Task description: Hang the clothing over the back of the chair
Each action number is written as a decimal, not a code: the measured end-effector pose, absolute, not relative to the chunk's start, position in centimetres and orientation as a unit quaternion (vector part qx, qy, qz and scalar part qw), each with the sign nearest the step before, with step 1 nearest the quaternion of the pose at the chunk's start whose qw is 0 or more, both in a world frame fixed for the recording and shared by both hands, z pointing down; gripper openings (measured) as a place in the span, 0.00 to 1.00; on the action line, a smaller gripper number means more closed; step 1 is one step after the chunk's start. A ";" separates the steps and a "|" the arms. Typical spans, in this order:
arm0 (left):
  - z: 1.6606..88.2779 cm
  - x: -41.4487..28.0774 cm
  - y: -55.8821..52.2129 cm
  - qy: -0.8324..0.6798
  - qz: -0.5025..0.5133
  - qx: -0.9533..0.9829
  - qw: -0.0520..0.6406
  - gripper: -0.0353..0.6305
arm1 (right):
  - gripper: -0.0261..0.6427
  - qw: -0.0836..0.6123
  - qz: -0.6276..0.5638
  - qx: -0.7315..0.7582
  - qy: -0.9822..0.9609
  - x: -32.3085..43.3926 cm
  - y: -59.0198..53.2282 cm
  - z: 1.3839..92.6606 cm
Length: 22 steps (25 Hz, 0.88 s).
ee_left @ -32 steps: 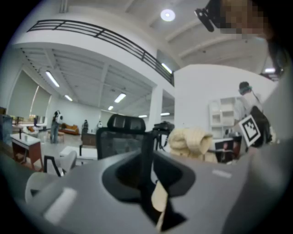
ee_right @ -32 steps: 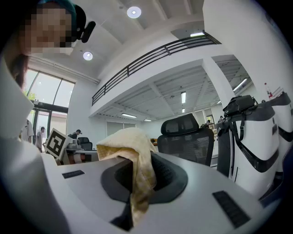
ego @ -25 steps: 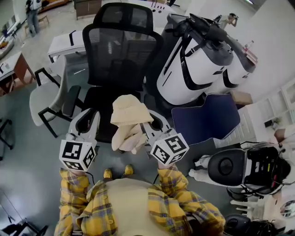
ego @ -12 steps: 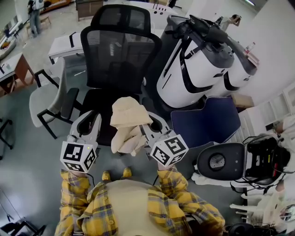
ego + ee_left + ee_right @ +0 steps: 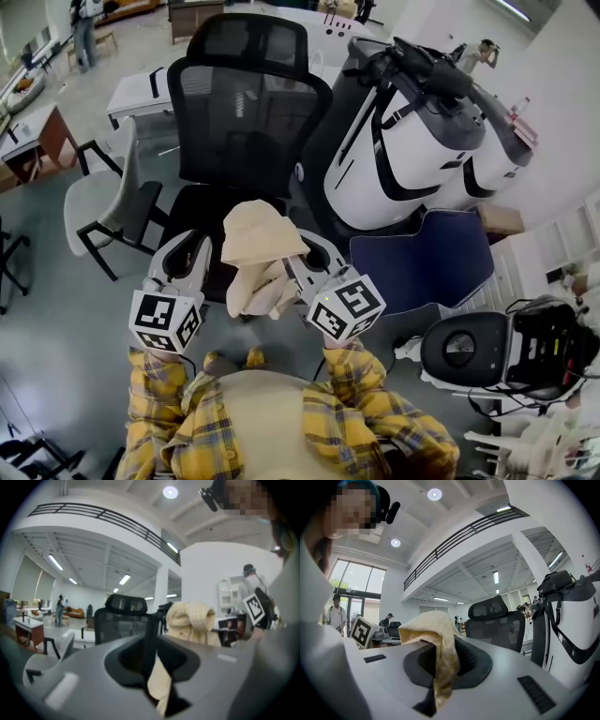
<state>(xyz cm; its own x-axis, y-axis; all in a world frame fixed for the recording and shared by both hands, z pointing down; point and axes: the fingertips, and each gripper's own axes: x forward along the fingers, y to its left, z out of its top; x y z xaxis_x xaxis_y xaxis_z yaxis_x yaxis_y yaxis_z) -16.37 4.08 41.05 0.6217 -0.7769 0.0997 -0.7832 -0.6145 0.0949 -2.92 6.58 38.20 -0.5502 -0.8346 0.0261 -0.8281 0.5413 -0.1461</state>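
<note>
Cream knitted clothing [image 5: 258, 246], bunched into a soft lump, is held in the air over the front edge of the seat of the black mesh-backed office chair [image 5: 248, 122], well below the top edge of its backrest. It is pinched from both sides. One fold of the knit is clamped between the jaws of the left gripper [image 5: 194, 253], and another is clamped in the right gripper [image 5: 302, 261], with loose cloth draped over its jaw. The garment is judged light, limp and not fragile, and it will sag wherever it is unsupported. It is best gripped at two spread points along one edge, so that it can be opened out across the backrest. A white-and-black rounded machine [image 5: 412, 141] stands just beside the chair.
</note>
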 end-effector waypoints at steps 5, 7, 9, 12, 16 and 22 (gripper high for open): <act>41.3 -16.0 3.7 -0.440 0.029 0.895 0.067 0.16 | 0.08 0.024 -0.069 -0.461 0.884 -3.0 5.6 38.1; 41.3 -16.1 3.4 -0.440 0.032 0.895 0.068 0.16 | 0.08 0.023 -0.070 -0.457 0.886 -3.2 5.2 38.0; 41.1 -16.1 2.9 -0.439 0.032 0.895 0.067 0.16 | 0.08 0.023 -0.072 -0.455 0.887 -3.4 4.6 37.8; 40.6 -16.1 1.7 -0.434 0.030 0.898 0.061 0.16 | 0.08 0.024 -0.071 -0.455 0.887 -3.6 3.4 37.5; 40.3 -16.5 -0.6 -0.427 0.025 0.902 0.061 0.16 | 0.08 0.027 -0.060 -0.455 0.888 -4.2 1.8 36.4; 39.6 -16.0 -3.3 -0.406 0.016 0.912 0.052 0.16 | 0.08 0.025 -0.038 -0.460 0.887 -4.5 -1.0 34.6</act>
